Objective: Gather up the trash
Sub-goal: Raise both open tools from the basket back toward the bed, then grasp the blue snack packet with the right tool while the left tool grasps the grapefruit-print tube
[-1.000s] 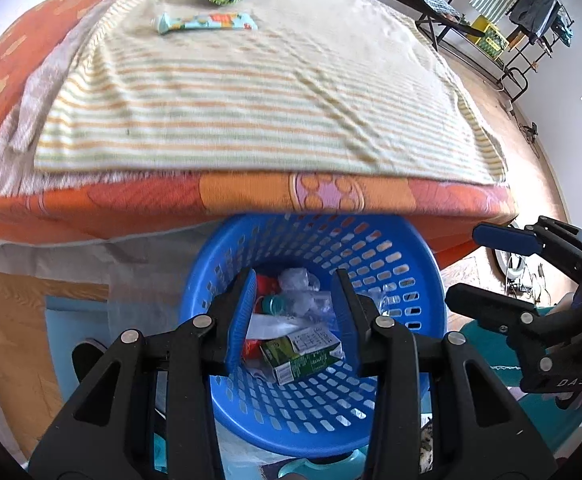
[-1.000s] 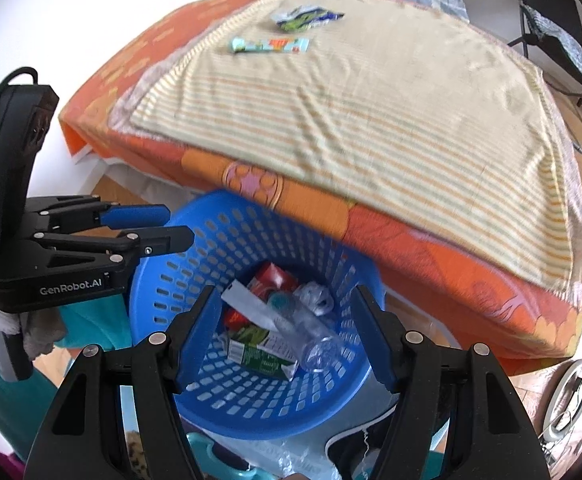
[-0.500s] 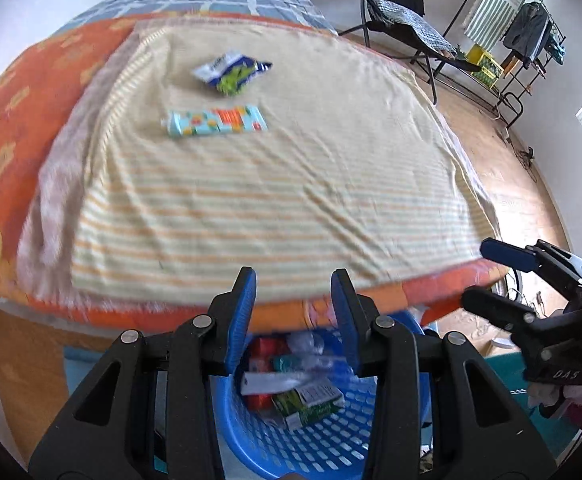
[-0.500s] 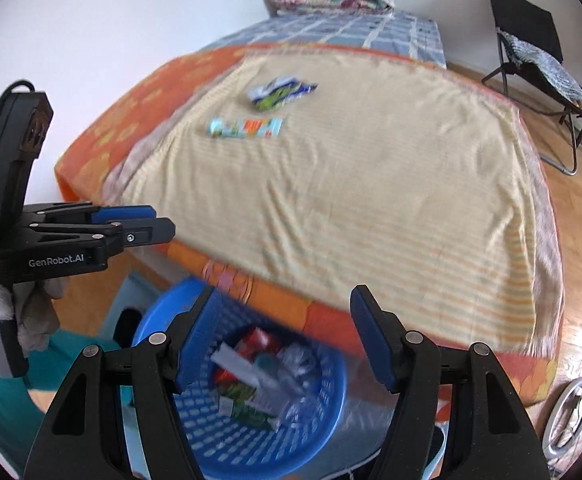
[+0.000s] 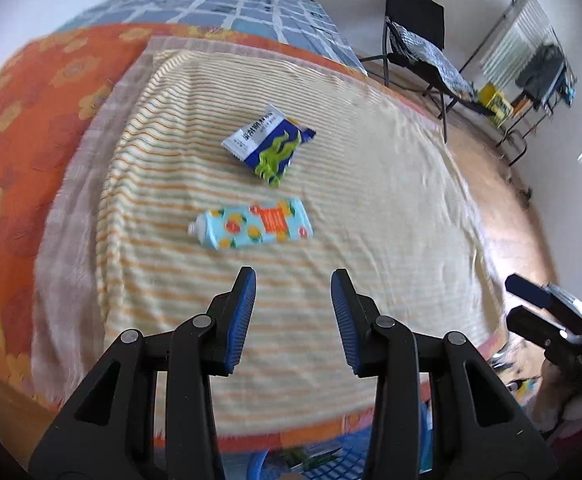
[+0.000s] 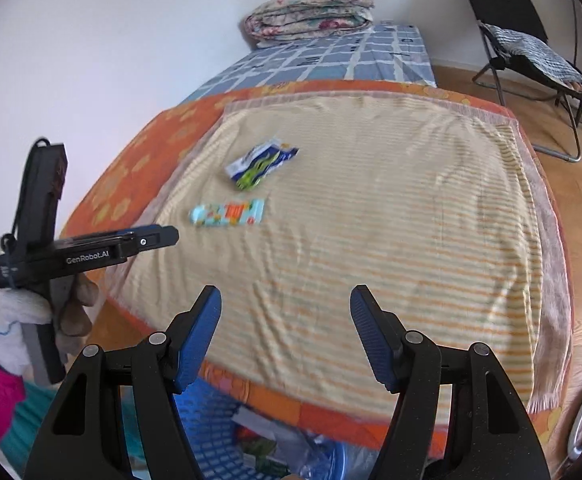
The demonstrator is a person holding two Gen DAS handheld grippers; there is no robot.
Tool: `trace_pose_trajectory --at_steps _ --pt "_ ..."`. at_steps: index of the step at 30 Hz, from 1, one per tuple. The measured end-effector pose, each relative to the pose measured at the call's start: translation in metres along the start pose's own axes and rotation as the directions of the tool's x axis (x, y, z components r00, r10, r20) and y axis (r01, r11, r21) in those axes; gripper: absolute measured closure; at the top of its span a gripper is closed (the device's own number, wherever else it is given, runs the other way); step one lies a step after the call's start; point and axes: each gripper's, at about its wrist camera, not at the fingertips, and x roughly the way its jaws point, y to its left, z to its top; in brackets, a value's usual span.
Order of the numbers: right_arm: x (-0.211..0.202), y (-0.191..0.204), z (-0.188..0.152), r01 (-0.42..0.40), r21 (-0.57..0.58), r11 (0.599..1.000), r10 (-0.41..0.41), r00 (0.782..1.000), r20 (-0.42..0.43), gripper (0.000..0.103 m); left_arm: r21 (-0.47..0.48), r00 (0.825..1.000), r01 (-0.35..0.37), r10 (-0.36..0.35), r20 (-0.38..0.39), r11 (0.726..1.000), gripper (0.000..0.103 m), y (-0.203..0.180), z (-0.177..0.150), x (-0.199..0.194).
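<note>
While both cameras face the striped blanket [image 5: 371, 184], we note differences: only the right wrist view shows the folded quilt [image 6: 311, 8] whole at the blanket's far end, and "GenRobot.AI" on the left gripper [image 6: 163, 236]. Left wrist view alone gives sharp print: white characters on the snack wrapper [image 5: 269, 144], too small to read, and "DAS" on the right gripper [image 5: 531, 304]. We see the tube [image 5: 251, 224] mid-blanket, long axis across our view, cap toward the blanket's left edge; wrapper just beyond, apart from it. Blue basket [image 6: 211, 440] holds trash below the blanket's near edge. Fingers of both grippers spread apart, holding nothing, over the near half.
</note>
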Motion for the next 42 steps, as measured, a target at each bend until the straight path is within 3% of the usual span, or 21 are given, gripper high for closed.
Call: trace_pose_trajectory --at_steps 6,14,21,27,33,35,37,42 --pt "0.012 -0.006 0.027 -0.036 0.078 0.996 0.037 0.999 -0.013 0.036 0.003 0.999 -0.032 0.032 0.002 0.999 0.064 0.016 0.037 0.028" --pt "0.026 -0.003 0.048 -0.053 0.103 0.993 0.054 0.998 -0.014 0.036 0.022 0.998 -0.018 0.020 -0.064 1.000 0.064 0.021 0.063 0.072" --pt "0.033 -0.008 0.064 -0.031 0.096 0.995 0.030 1.000 0.008 0.036 0.044 0.993 -0.045 0.049 -0.108 0.998 0.064 0.023 0.066 0.095" --pt "0.053 -0.019 0.080 -0.058 0.155 0.986 0.060 0.998 -0.006 0.036 0.015 0.987 0.022 -0.019 -0.156 1.000 0.064 0.030 0.059 0.094" --pt "0.086 -0.019 0.099 -0.130 0.238 0.963 0.140 0.990 -0.028 0.037 0.122 0.977 0.037 -0.010 -0.211 0.992 0.062 0.013 0.042 0.089" --pt "0.101 -0.016 0.104 -0.144 0.255 0.956 0.161 0.986 -0.044 0.037 0.180 0.976 0.034 0.006 -0.217 0.983 0.049 0.003 0.034 0.087" --pt "0.116 -0.017 0.106 -0.163 0.293 0.942 0.188 0.980 -0.059 0.037 0.218 0.976 0.024 0.024 -0.215 0.976 0.045 -0.005 0.028 0.087" --pt "0.150 -0.022 0.110 -0.190 0.402 0.896 0.240 0.968 -0.078 0.037 0.309 0.979 -0.025 0.085 -0.183 0.951 0.045 -0.019 0.017 0.089"
